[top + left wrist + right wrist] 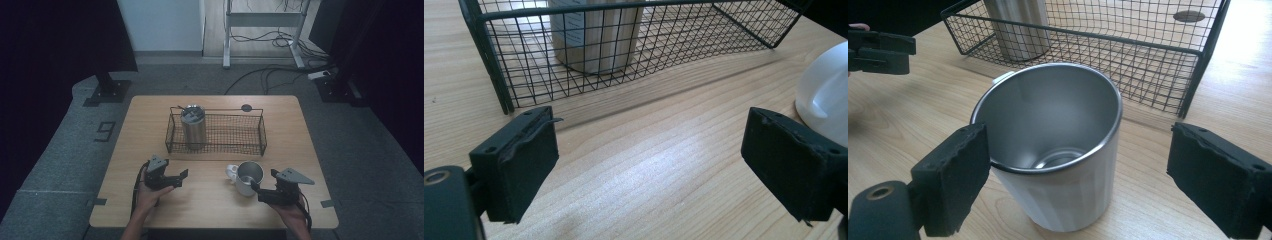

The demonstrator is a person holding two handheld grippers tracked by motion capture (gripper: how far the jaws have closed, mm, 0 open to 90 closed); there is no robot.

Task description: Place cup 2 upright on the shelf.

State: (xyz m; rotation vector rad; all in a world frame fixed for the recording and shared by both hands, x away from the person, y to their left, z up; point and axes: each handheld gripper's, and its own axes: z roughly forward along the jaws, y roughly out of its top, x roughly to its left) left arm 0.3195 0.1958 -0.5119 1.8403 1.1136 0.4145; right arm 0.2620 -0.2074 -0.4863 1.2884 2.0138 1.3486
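Note:
A white mug (248, 176) with a steel inside stands upright on the wooden table (210, 205), just in front of a black wire basket (220, 134). My right gripper (257, 191) is at the mug's near right side. In the right gripper view the mug (1053, 150) sits between the jaws of that gripper (1088, 185): the left pad is at the rim, the right pad stands well clear. A steel tumbler (193, 126) stands upright in the basket's left end. My left gripper (181, 178) rests open and empty to the mug's left, its jaws (649, 165) wide over bare wood.
A small dark round disc (246, 107) lies on the table behind the basket. Beyond the table's far edge, desk legs and cables (270, 70) lie on the grey floor. A black stand base (107, 92) sits at the far left.

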